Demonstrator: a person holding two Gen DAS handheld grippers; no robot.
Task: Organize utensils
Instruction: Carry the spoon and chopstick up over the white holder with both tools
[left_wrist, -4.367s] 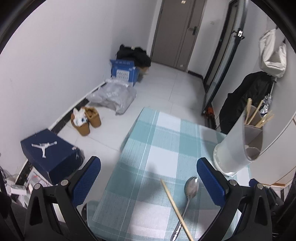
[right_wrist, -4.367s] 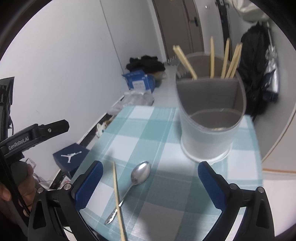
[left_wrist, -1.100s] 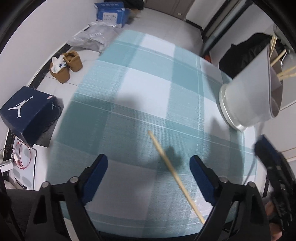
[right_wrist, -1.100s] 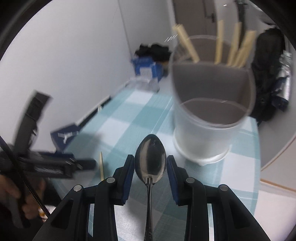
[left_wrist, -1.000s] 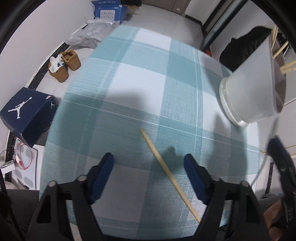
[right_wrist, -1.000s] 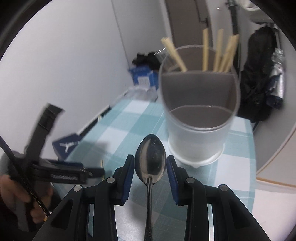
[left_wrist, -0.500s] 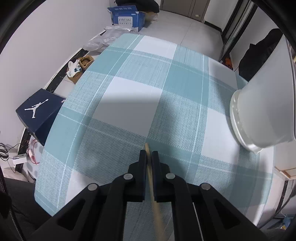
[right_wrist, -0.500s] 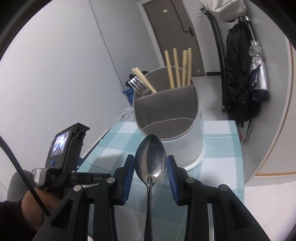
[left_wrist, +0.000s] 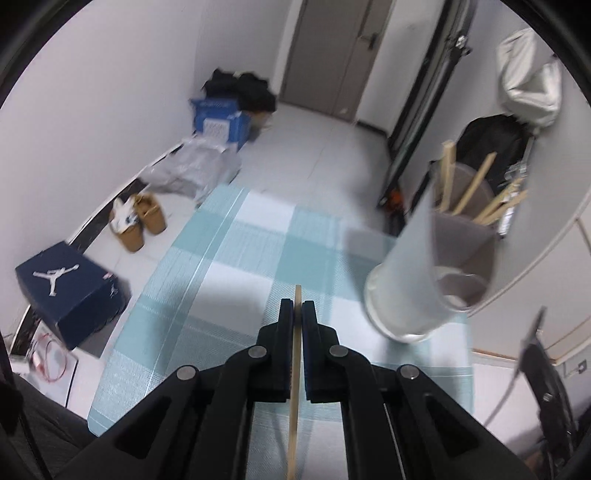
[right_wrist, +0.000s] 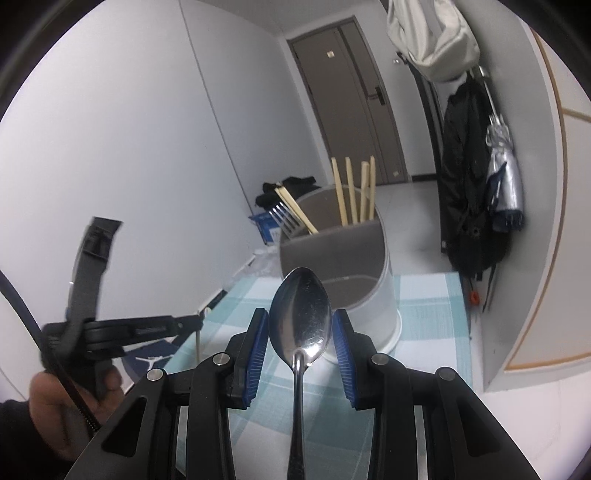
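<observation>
Left gripper (left_wrist: 297, 306) pinches a chopstick (left_wrist: 294, 387), lifted above the checked tablecloth (left_wrist: 236, 266). Right gripper (right_wrist: 300, 328) clamps a spoon (right_wrist: 300, 325), bowl upward, before the utensil holder (right_wrist: 369, 295) at the tablecloth's far right edge.

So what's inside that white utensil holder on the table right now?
The white utensil holder has wooden chopsticks and a fork standing in its back compartment. The front compartment's bottom is hidden behind the spoon.

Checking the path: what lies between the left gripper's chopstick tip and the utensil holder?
Only bare checked tablecloth between chopstick and utensil holder, in the left wrist view.
</observation>
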